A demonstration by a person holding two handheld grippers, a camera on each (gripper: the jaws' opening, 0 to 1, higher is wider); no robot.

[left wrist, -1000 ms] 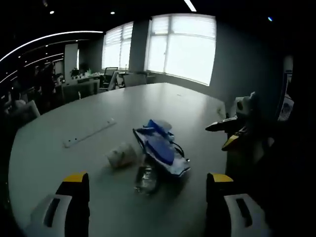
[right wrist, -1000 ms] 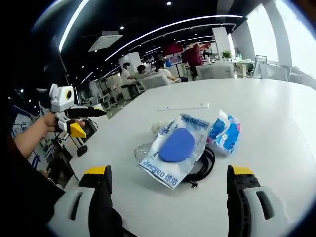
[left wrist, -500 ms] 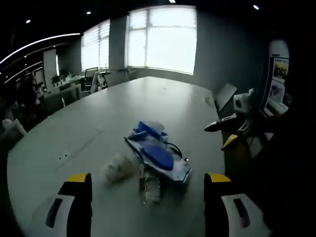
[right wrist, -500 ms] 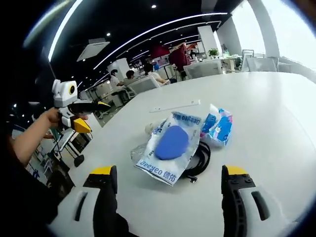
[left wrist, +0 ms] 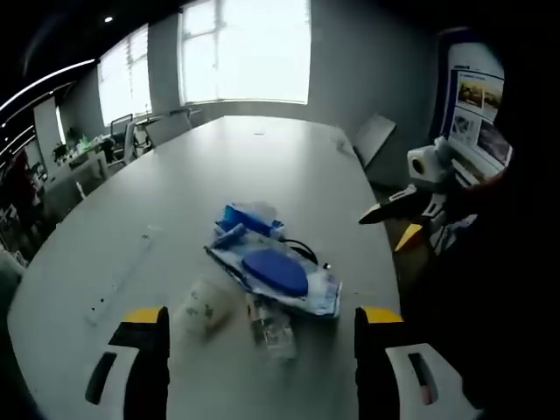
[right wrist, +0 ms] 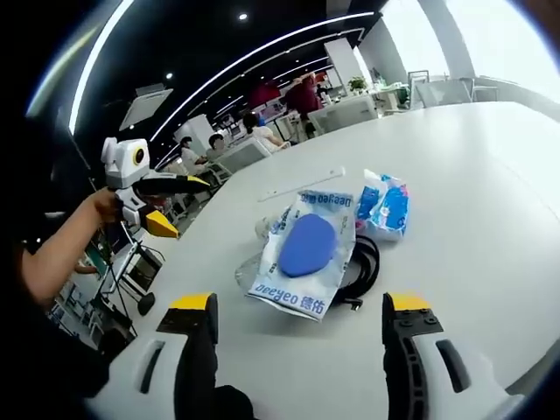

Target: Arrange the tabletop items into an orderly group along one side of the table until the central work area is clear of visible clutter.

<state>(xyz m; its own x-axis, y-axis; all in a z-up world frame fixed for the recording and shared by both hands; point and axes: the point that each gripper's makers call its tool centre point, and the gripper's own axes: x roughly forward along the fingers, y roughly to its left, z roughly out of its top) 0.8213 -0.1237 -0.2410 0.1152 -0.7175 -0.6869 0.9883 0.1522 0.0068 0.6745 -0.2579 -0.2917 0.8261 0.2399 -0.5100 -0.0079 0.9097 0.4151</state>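
Observation:
A small heap lies on the white table [left wrist: 289,166]. It holds a clear packet with a blue oval sponge [left wrist: 274,273], a blue tissue pack [left wrist: 248,219], a black cable [left wrist: 306,254], a crumpled clear bottle [left wrist: 271,328] and a pale cup [left wrist: 203,306]. My left gripper [left wrist: 260,350] hovers open just short of the heap, nothing between its jaws. My right gripper [right wrist: 302,337] faces the same sponge packet [right wrist: 306,249] and tissue pack [right wrist: 385,206] from the other side, also open and empty. Each gripper appears in the other's view: right gripper [left wrist: 382,232], left gripper [right wrist: 188,208].
A long white strip [left wrist: 118,276] lies apart from the heap, seen too as the strip [right wrist: 302,184]. A hand [right wrist: 105,206] holds the left gripper off the table's edge. Chairs, desks and people stand beyond the table [right wrist: 472,157]. Bright windows [left wrist: 245,52] are behind.
Both cameras have drifted; the left gripper view now looks down more steeply and a little closer on the heap. The items lie where they were. Both grippers stay open.

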